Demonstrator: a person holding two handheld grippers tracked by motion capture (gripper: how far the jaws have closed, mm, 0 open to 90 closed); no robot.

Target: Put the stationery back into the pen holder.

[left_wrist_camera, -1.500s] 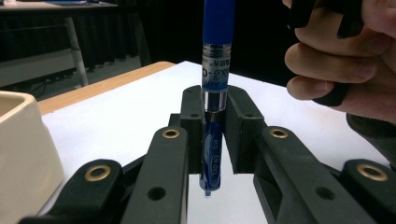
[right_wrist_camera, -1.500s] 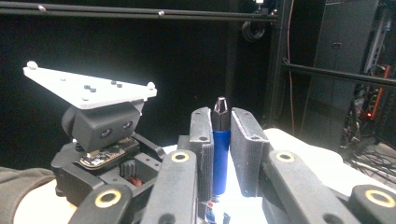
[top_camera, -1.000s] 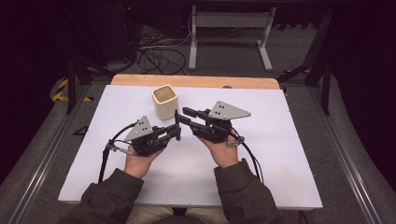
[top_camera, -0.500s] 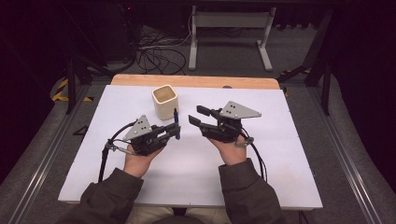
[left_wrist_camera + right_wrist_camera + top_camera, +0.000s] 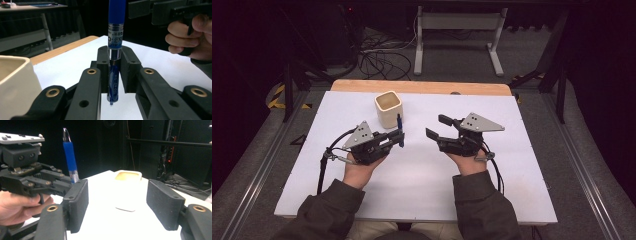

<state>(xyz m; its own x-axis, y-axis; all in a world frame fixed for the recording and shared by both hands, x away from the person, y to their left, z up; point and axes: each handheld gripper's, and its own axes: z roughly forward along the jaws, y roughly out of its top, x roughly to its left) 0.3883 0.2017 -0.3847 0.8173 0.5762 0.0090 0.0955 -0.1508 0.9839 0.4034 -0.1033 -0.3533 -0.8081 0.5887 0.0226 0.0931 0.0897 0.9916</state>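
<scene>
Two grippers: left gripper [image 5: 399, 139] clamps upright blue plastic pen [image 5: 114, 52]; right gripper [image 5: 438, 126], jaws just opening, empty; square cream ceramic cup [image 5: 388, 108] at 11 o'clock.

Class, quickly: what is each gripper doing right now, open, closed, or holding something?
Left gripper: closed on the upright blue plastic pen.
Right gripper: open, jaws just opening, nothing between them; the cream square cup stands beyond.

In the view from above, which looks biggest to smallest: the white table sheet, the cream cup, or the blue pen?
1. White table sheet, by far the largest.
2. Cream cup.
3. Blue pen, a thin sliver held upright in the left gripper.
</scene>
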